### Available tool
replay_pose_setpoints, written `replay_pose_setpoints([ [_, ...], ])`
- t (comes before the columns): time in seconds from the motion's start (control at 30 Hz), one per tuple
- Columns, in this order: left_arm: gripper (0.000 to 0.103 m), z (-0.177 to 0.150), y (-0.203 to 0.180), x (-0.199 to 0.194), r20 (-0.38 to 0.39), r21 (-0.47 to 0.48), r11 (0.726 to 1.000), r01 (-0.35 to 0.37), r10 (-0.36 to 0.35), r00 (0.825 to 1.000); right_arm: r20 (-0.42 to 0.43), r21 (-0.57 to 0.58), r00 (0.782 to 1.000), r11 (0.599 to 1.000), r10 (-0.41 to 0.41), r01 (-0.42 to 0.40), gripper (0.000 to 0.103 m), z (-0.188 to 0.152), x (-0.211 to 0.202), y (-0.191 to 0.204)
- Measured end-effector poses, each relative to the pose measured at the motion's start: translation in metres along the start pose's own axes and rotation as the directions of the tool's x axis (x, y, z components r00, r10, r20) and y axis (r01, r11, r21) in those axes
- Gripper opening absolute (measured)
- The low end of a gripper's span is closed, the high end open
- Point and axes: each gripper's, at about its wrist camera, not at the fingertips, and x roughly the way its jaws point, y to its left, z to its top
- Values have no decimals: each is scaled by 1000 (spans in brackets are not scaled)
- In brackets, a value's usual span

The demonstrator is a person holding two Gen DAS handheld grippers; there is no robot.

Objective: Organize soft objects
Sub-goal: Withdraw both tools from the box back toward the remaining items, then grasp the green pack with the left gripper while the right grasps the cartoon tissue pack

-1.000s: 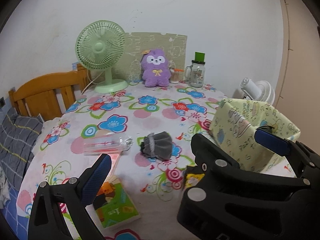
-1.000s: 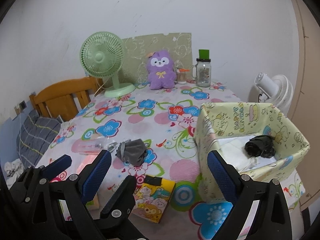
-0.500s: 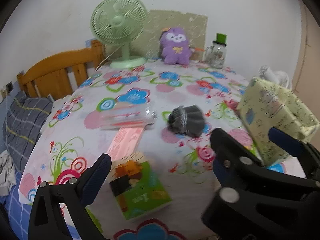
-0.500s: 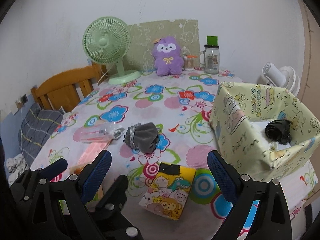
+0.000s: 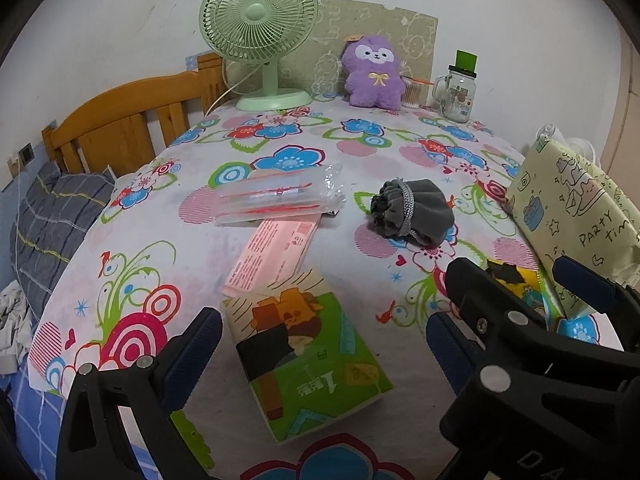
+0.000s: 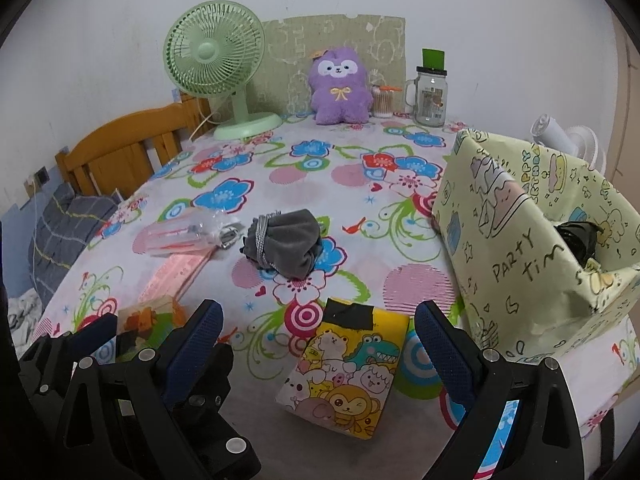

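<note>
Black plastic claws (image 6: 318,334) — blue textured pads (image 6: 442,350) (silver screws at joints).

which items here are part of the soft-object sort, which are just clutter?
Job:
grey pouch
green tissue pack
yellow cartoon pack
party box
black bundle inside it

Clutter, probably:
green fan
glass jar
pink leaflet
plastic sleeve
purple plush, soft but propped like decor

The yellow cartoon packet (image 5: 516,280) is mostly hidden behind the right gripper (image 5: 520,320) in the left wrist view; the black bundle (image 6: 580,240) shows only partly above the papered box's (image 6: 520,248) wall; the jar's (image 6: 431,98) label is too small to read.
</note>
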Motion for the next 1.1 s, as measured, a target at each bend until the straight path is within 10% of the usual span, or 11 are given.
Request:
replay_pose_setpoints([
  [0.77, 54, -1, -12, 9, -39, 47, 999, 11, -9, 999, -89, 72, 996, 997, -20, 27, 98, -7, 18, -16],
  [1.1, 53, 3, -26, 12, -32, 102, 995, -25, 28, 999, -140, 88, 989, 995, -37, 49, 60, -6, 27, -18],
])
